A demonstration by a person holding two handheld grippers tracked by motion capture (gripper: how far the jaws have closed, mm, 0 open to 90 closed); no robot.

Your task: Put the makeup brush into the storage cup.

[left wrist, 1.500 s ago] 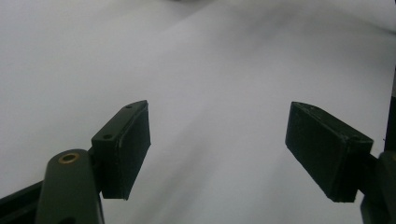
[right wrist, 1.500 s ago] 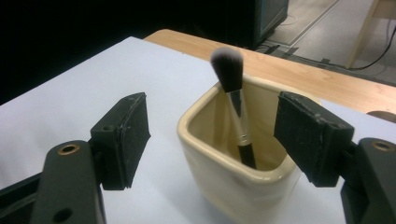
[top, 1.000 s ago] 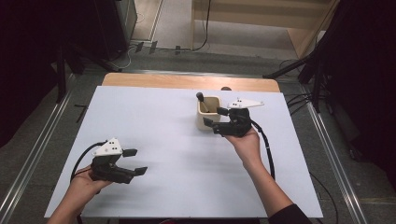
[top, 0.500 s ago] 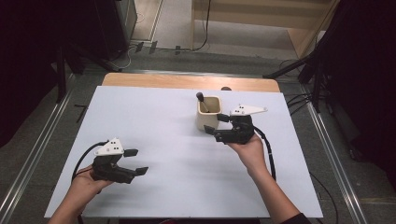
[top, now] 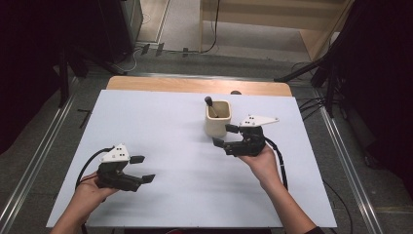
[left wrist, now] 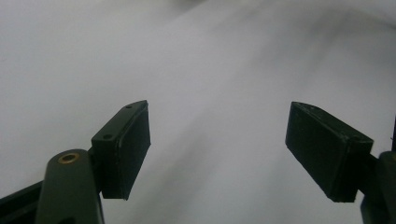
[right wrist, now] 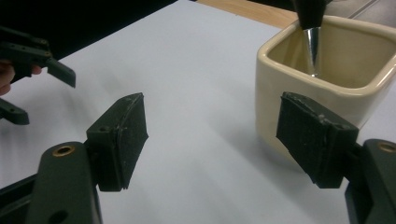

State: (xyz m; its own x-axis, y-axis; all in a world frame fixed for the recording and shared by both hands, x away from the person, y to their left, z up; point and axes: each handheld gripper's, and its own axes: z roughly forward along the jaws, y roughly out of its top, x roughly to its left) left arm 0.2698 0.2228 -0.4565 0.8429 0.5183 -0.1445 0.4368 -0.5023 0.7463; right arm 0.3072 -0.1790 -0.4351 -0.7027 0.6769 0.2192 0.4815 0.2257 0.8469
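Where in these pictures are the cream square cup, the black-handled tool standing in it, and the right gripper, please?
cream square cup (top: pixel 215 127): high view, on its front wall.
black-handled tool (top: pixel 209 102): high view, on its black handle top.
right gripper (top: pixel 223 135): high view, midway between its fingertips.

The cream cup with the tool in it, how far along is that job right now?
Already done, by the look of it: the cream square cup stands upright on the white table with a black-handled tool inside. In hand: nothing; the right gripper sits open just beside the cup, jaws having just opened a little. The left gripper is open, well apart. Probably only pulling clear is left.
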